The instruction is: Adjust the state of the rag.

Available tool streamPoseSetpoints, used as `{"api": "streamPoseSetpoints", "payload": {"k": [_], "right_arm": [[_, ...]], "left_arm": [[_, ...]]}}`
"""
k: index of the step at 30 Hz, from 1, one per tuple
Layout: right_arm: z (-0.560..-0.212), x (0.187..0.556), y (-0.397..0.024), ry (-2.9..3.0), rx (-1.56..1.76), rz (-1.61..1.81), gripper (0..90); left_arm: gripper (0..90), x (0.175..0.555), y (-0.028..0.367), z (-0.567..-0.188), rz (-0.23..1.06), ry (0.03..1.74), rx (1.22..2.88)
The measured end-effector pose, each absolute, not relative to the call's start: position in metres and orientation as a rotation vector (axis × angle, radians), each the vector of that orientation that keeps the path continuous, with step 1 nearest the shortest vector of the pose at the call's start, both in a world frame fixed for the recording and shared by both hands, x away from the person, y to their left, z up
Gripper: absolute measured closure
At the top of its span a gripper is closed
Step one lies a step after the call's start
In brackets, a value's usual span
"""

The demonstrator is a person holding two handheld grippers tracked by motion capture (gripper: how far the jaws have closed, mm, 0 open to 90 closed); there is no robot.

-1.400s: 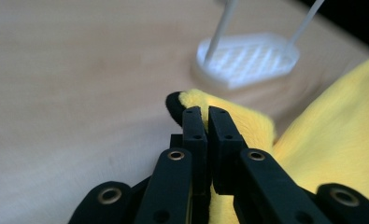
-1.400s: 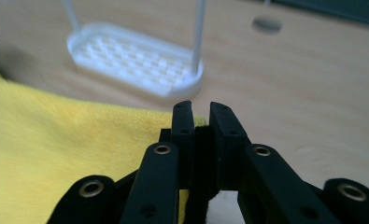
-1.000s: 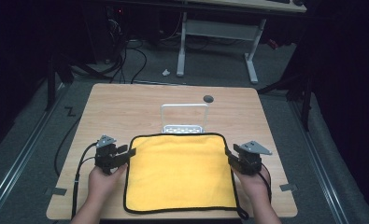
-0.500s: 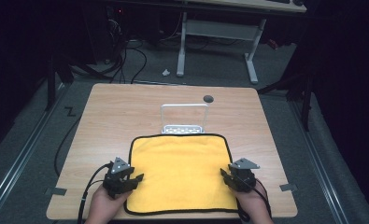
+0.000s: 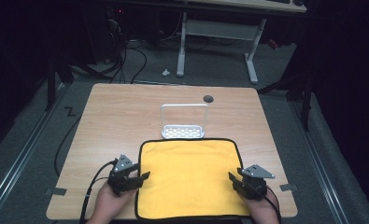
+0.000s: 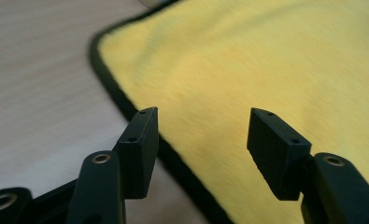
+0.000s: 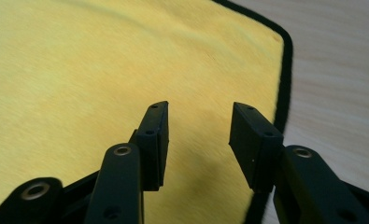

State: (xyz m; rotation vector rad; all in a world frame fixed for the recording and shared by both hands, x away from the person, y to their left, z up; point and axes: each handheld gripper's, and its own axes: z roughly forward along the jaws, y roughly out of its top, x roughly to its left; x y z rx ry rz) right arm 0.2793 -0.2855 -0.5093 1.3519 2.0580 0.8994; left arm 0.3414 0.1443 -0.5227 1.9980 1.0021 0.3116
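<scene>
both claws gape over the near side edges of the yellow cloth, gripping nothing.
high view: left gripper (image 5: 144,176) at the cloth's (image 5: 189,175) 8 o'clock edge, right gripper (image 5: 232,177) at 4 o'clock; white rack (image 5: 183,132) just beyond 12 o'clock on the table (image 5: 117,116). left gripper view: left gripper (image 6: 202,125), jaws just been widening, straddles the black hem (image 6: 121,100), cloth beneath, unpinched. right gripper view: right gripper (image 7: 198,122), jaws just been widening, hangs over cloth (image 7: 79,70).

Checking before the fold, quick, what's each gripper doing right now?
Left gripper: open, holding nothing, jaws over the cloth's left edge.
Right gripper: open, holding nothing, jaws over its right edge.
</scene>
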Motion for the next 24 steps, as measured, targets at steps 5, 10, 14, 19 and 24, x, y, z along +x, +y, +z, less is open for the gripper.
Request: {"api": "streamPoseSetpoints", "payload": {"k": [5,10,14,19,24], "right_arm": [[-0.506,0.281,-0.263,2.084,1.294,0.946,55.5],[-0.506,0.280,-0.243,2.131,1.229,0.951,54.8],[-0.505,0.278,-0.231,2.158,1.177,0.970,54.4],[-0.505,0.275,-0.221,2.185,1.146,0.989,54.3],[-0.505,0.274,-0.210,2.213,1.101,0.996,54.0]], "left_arm": [[42.7,0.376,0.154,-0.530,0.293,1.071,1.933],[42.6,0.404,0.145,-0.528,0.303,1.150,1.956],[46.7,0.421,0.137,-0.527,0.310,1.208,1.958],[48.7,0.428,0.137,-0.532,0.299,1.232,1.921],[52.8,0.425,0.118,-0.530,0.445,1.147,2.060]]}}
